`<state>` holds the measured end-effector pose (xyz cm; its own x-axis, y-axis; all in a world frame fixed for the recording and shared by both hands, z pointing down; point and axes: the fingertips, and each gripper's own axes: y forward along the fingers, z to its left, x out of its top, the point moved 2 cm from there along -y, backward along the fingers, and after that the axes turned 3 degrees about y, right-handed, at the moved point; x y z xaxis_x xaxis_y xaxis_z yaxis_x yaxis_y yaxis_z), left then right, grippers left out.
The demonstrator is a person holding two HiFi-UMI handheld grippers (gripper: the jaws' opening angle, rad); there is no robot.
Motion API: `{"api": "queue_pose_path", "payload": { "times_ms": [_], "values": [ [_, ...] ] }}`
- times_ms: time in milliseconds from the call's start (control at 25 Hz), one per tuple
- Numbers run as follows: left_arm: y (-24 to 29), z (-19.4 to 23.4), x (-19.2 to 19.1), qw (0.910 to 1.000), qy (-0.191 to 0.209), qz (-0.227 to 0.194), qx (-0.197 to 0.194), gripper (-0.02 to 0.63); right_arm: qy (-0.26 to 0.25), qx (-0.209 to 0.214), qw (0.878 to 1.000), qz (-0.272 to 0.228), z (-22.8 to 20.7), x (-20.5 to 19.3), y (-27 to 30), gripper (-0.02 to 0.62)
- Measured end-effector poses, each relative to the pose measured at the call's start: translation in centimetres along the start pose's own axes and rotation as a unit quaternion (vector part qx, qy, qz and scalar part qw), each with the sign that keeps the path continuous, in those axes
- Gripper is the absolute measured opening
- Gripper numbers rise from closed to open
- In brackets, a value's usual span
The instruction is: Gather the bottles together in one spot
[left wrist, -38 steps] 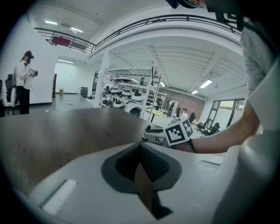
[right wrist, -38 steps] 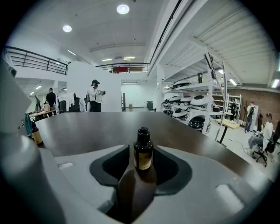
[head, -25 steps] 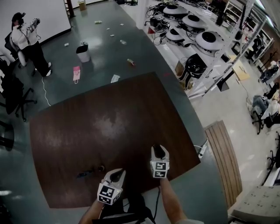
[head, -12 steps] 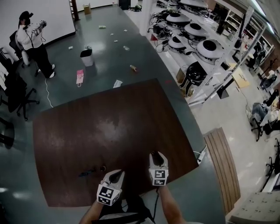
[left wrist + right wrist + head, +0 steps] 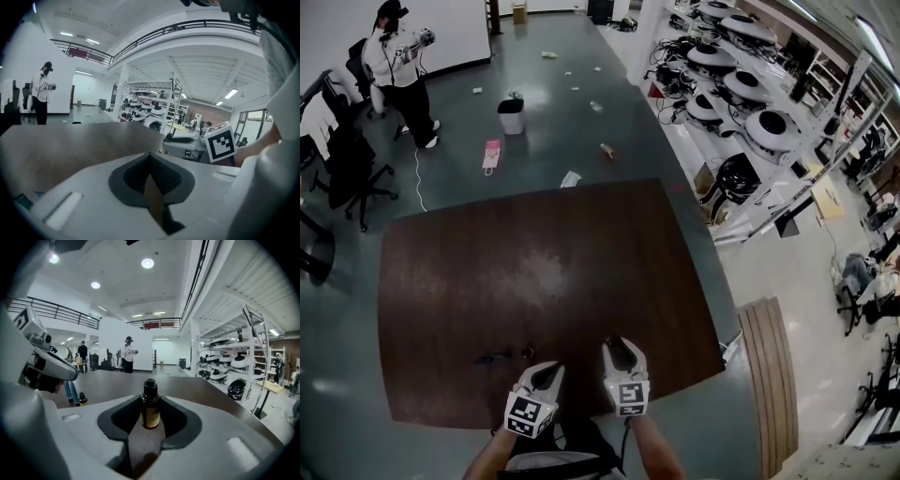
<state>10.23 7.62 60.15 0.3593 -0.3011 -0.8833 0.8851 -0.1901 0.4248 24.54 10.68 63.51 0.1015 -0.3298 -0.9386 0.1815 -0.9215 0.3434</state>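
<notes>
Looked like the carry step. The right gripper [image 5: 619, 346] was pinching a small amber glass bottle with a black cap [image 5: 150, 405] over the near edge of the dark brown wooden table [image 5: 534, 253]. The left gripper [image 5: 546, 373] was pressed together and empty. Next move, I'd guess, was setting it beside the second small amber bottle [image 5: 526, 352] without knocking it over. I counted two bottles, two grippers, and one bluish thing [image 5: 490, 357] I couldn't identify.

Your left gripper [image 5: 546, 375] and right gripper [image 5: 619, 350] were pale grey moulded shells, smooth and rounded. Dark grey textured pads [image 5: 164, 174] lined each jaw recess. Each gripper carried white cube with black square markers: left cube [image 5: 531, 414], right cube [image 5: 629, 397]. Thin black cable [image 5: 625, 439] trailed from right gripper. Your forearms were uncovered. Light grey garment [image 5: 548, 461] showed between them.
</notes>
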Motion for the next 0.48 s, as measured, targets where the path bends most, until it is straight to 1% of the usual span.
{"api": "queue_pose_path", "payload": {
  "times_ms": [160,320,480],
  "values": [
    [-1.0,0.9,-0.3,0.9997,-0.011,-0.004,0.022,0.0,-0.026,0.052,0.998,0.001,3.0,0.3,0.6,0.133],
    [-2.0,2.1,-1.0,0.9985,-0.025,-0.009,0.049,0.0,-0.035,0.095,0.995,0.007,5.4,-0.2,1.6,0.132],
    [-3.4,3.5,-1.3,0.9962,-0.039,-0.013,0.076,0.0,-0.039,0.128,0.991,0.01,7.8,-0.2,2.6,0.132]
  ]
}}
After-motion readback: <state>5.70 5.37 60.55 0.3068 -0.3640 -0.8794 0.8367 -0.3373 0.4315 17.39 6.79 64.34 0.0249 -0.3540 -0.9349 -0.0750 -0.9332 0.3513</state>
